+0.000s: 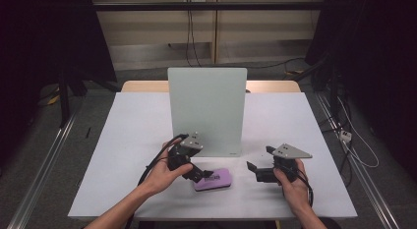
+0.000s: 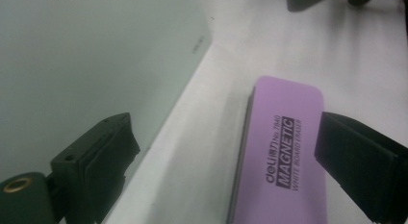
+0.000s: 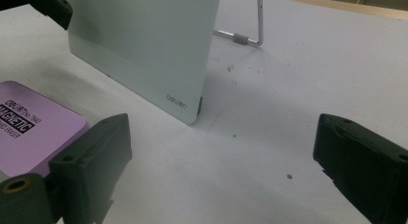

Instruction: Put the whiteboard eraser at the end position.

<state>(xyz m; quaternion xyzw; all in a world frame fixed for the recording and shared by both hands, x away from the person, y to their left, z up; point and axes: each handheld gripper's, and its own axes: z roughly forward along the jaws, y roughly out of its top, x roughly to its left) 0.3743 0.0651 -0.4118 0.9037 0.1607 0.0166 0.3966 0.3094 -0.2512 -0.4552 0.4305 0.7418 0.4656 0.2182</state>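
A purple magnetic whiteboard eraser (image 1: 214,180) lies flat on the white table (image 1: 133,140), just in front of an upright pale-green glass whiteboard (image 1: 206,111). My left gripper (image 1: 201,176) hovers right at the eraser's left end. In the left gripper view the jaws (image 2: 226,171) stand wide apart: the eraser (image 2: 284,152) lies beside the right jaw, the left jaw is well clear of it, and no pad presses on it. My right gripper (image 1: 255,171) is held low to the eraser's right, open (image 3: 221,171) over bare table, with the eraser (image 3: 33,132) at its left.
The whiteboard (image 3: 144,46) leans on a wire stand (image 3: 260,22) behind it. A wooden edge (image 1: 142,85) shows past the table's far side. Cables run over the floor at the right (image 1: 354,145). Dark curtains flank the table.
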